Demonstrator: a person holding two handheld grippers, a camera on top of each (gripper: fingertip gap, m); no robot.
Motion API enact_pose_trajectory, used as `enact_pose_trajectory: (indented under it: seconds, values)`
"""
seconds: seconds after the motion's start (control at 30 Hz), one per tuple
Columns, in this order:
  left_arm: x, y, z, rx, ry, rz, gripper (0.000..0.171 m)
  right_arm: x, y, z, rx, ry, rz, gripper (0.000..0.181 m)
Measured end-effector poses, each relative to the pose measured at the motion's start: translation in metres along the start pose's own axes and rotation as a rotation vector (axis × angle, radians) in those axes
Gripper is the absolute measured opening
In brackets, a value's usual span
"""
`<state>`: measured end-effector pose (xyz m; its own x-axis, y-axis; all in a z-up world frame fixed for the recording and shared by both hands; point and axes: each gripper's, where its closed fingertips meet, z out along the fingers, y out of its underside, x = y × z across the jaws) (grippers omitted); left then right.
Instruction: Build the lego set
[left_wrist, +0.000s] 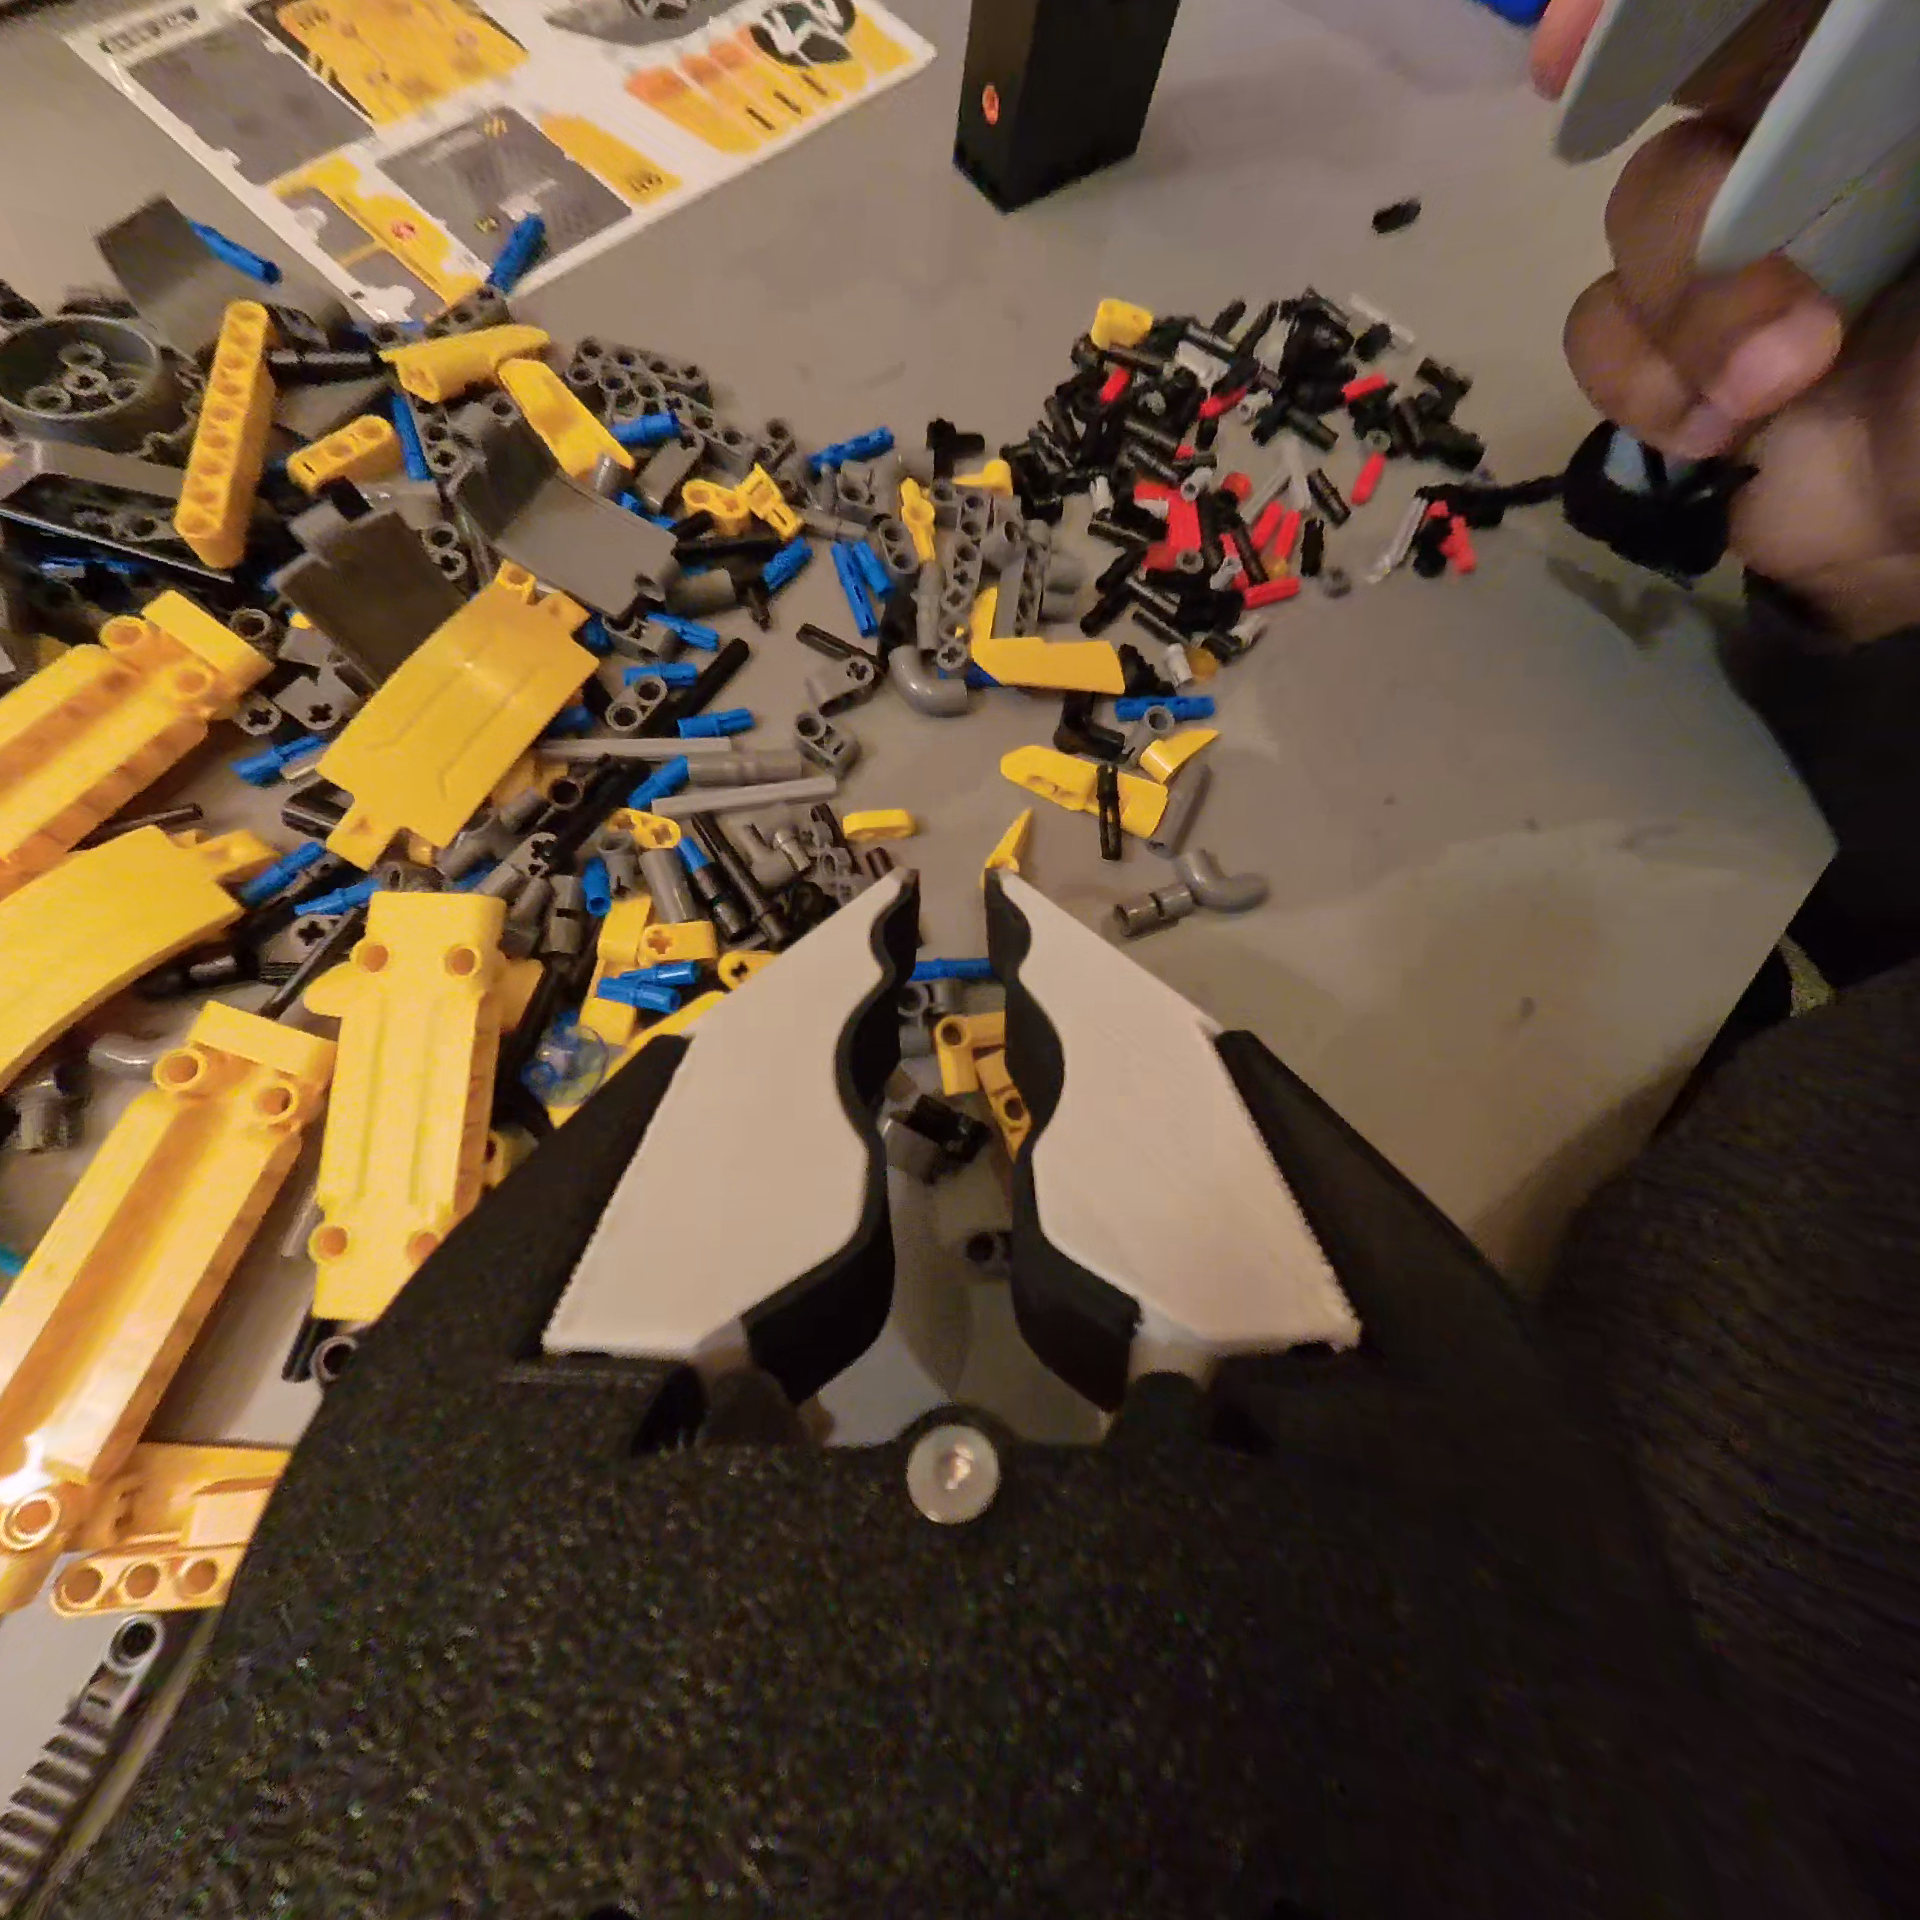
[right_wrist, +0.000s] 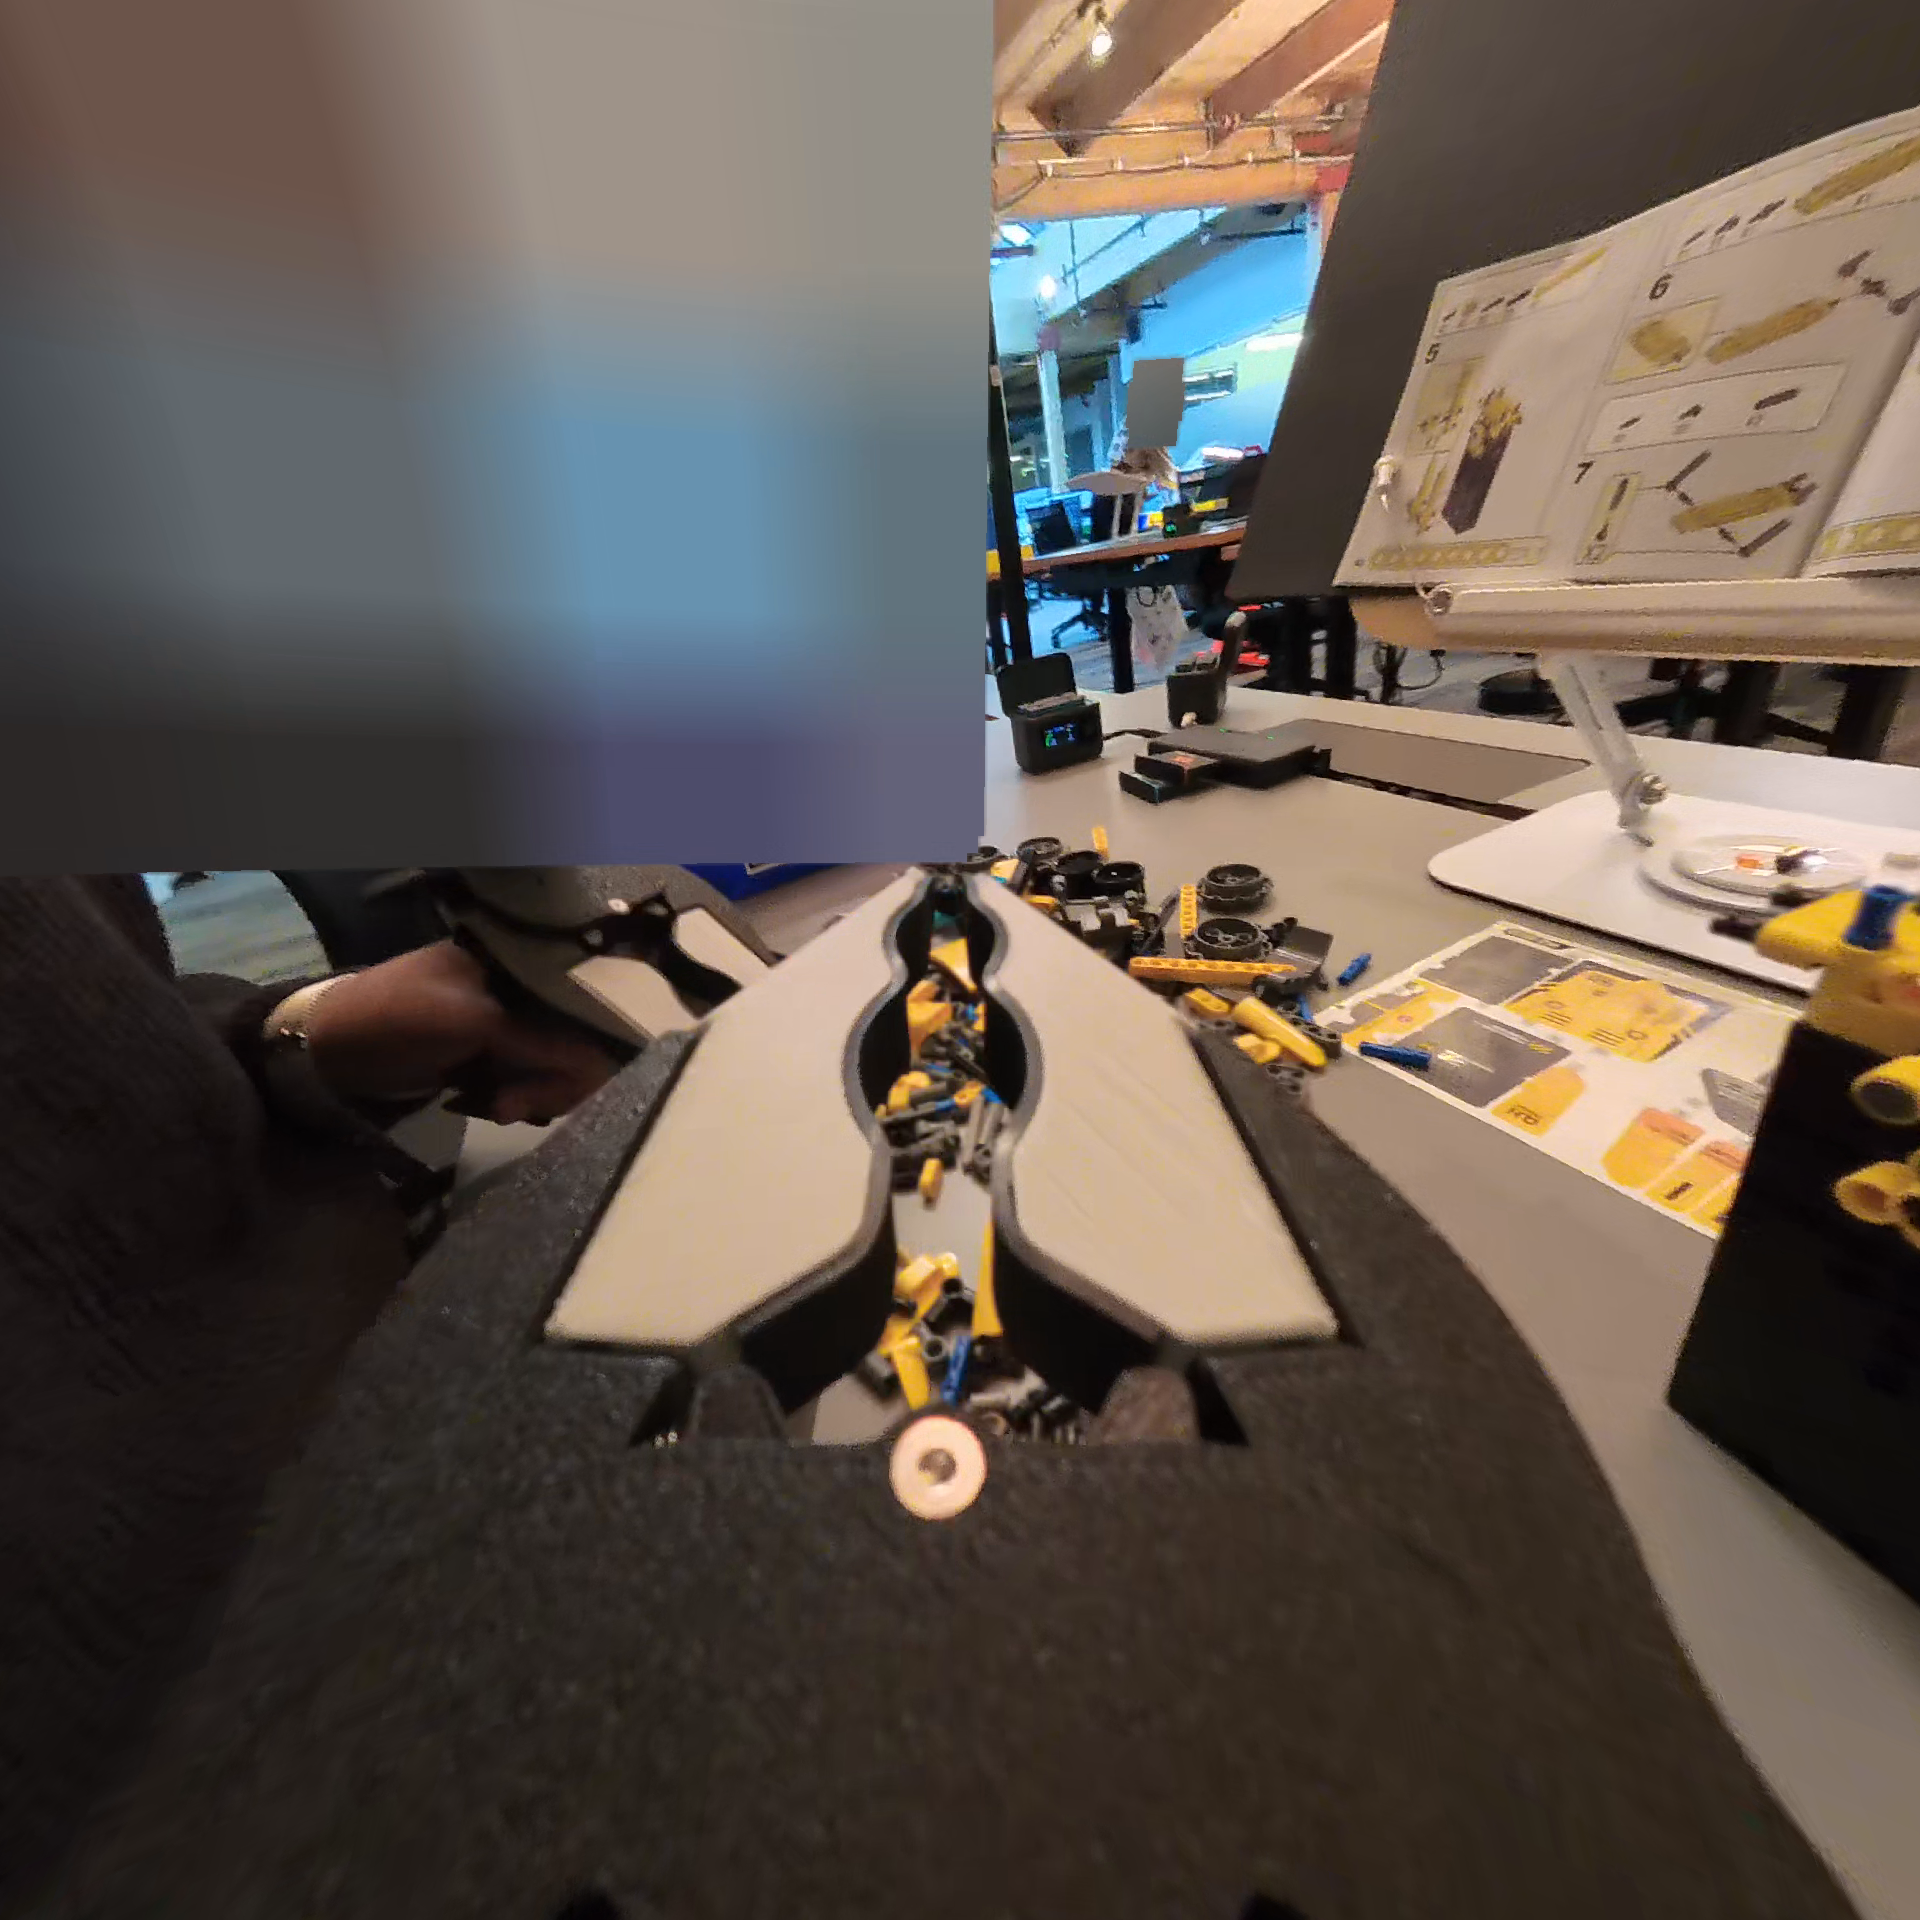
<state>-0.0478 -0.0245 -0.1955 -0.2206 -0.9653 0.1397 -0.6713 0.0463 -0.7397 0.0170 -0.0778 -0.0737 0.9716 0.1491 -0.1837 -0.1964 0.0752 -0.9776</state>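
My left gripper (left_wrist: 947, 883) is slightly open and empty, low over a spread of small construction-toy pieces (left_wrist: 727, 644) on a grey table (left_wrist: 1403, 831). A small yellow wedge (left_wrist: 1010, 844) lies just past its right tip. Large yellow panels (left_wrist: 416, 1101) lie to its left, and a heap of black and red pins (left_wrist: 1226, 468) is farther right. My right gripper (right_wrist: 951, 883) has its jaws nearly together above the same pile (right_wrist: 935, 1091). A small dark bit shows at its tips; I cannot tell if it is held. A hand (left_wrist: 1714, 353) holds the right gripper at the top right of the left wrist view.
A black block (left_wrist: 1060, 94) stands at the back, with yellow parts on it (right_wrist: 1839, 1299). A sticker sheet (right_wrist: 1538, 1039) lies flat beside it. An open instruction booklet (right_wrist: 1662, 395) rests on a white stand (right_wrist: 1538, 873). Black wheels (right_wrist: 1231, 935) and small devices (right_wrist: 1226, 758) are farther back. The table edge (left_wrist: 1662, 1039) is at right. The grippers' ends are close to 15 cm from one another.
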Motion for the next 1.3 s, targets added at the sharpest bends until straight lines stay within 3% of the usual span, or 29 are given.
enact_pose_trajectory:
  seconds: [0.27, 0.6, 1.03, 1.17, 1.3]
  values:
    - [-0.009, 0.012, 0.012, -0.063, -0.096, 0.012, 0.006, -0.004, -0.001, -0.002, 0.019, -0.023, 0.035, 0.005]
    - [-0.009, 0.013, 0.018, -0.062, -0.051, 0.011, 0.002, -0.002, 0.0, -0.001, 0.016, -0.017, 0.042, 0.005]
    - [-0.033, -0.081, -0.013, 0.326, 0.092, 0.054, 0.002, -0.006, -0.007, 0.018, 0.031, -0.062, 0.076, 0.005]
    - [-0.033, -0.089, -0.021, 0.427, 0.165, 0.022, 0.001, -0.009, -0.006, 0.033, 0.033, -0.099, 0.129, 0.005]
    - [-0.029, -0.09, -0.026, 0.477, 0.251, -0.034, 0.001, -0.006, 0.015, 0.043, -0.046, -0.081, 0.138, 0.005]
